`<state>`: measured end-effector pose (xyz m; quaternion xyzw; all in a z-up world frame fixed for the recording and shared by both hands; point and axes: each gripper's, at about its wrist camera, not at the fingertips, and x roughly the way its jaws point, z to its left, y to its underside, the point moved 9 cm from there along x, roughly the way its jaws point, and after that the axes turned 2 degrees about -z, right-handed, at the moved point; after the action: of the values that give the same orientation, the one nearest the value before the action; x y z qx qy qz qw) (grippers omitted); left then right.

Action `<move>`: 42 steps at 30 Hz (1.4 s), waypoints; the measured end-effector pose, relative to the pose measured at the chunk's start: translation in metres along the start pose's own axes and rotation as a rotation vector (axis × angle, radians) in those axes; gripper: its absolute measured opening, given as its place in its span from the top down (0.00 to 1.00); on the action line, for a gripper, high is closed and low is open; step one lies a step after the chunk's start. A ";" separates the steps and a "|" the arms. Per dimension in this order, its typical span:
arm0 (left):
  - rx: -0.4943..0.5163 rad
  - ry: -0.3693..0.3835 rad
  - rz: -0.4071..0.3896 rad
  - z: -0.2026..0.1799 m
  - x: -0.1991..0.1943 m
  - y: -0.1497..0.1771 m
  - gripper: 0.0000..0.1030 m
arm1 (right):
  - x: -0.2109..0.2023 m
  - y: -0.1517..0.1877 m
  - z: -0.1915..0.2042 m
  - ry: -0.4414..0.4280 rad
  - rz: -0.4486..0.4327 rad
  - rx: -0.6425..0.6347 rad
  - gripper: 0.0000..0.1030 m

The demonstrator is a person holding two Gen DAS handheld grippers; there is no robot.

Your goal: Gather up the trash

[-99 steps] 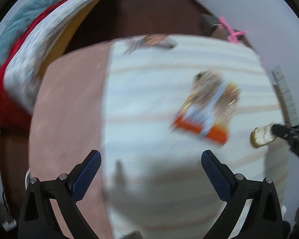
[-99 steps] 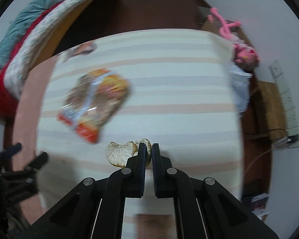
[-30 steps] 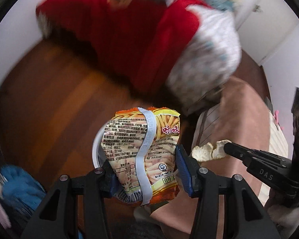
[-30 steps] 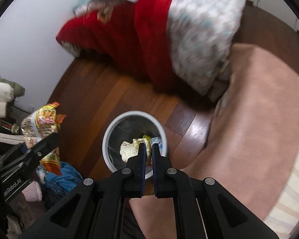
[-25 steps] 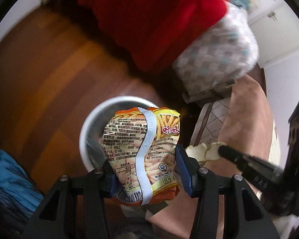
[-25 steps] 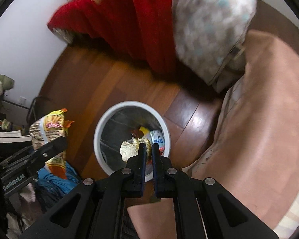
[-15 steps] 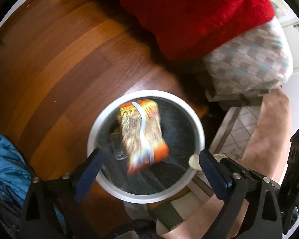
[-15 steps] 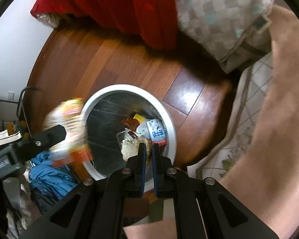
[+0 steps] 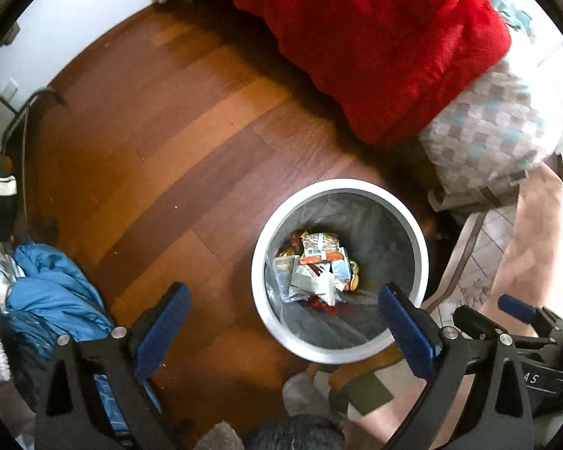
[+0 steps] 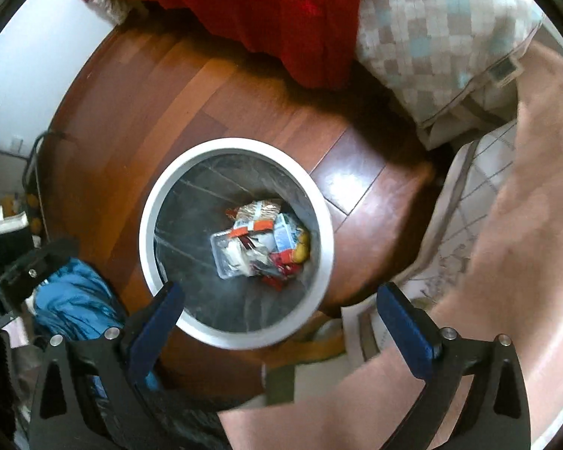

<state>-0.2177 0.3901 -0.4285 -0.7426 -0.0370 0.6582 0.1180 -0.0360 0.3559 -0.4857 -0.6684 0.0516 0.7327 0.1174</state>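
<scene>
Both hand-held grippers, left (image 9: 283, 328) and right (image 10: 279, 322), hang wide and empty over the round white-rimmed trash bin (image 10: 169, 183) so drops land inside; orange snack wrapper (image 10: 255, 215) lies in there.

Home, bedroom. Wood plank floor (image 9: 176, 142), bed w/ red blanket (image 9: 386, 45) + checkered quilt (image 10: 439, 30) hanging over edge. Pink rug (image 10: 536, 225) beside bed. Blue clothes (image 9: 52, 300) heaped on floor. White round trash bin (image 10: 146, 225) w/ liner, snack wrappers (image 10: 259, 243) inside. White wall (image 9: 79, 26) w/ outlet.
</scene>
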 end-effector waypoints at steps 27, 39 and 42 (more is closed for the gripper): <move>0.114 0.155 -0.230 -0.033 -0.234 0.051 0.01 | -0.250 0.085 0.044 -0.203 -0.250 -0.096 0.00; 0.115 0.246 -0.225 -0.042 -0.285 0.071 0.01 | -0.337 0.113 0.061 -0.283 -0.292 -0.158 0.00; 0.114 0.251 -0.223 -0.042 -0.292 0.073 0.01 | -0.347 0.119 0.062 -0.301 -0.284 -0.157 0.00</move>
<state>-0.2216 0.2521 -0.1578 -0.8022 -0.0665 0.5444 0.2360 -0.0969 0.2193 -0.1453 -0.5593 -0.1184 0.8019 0.1735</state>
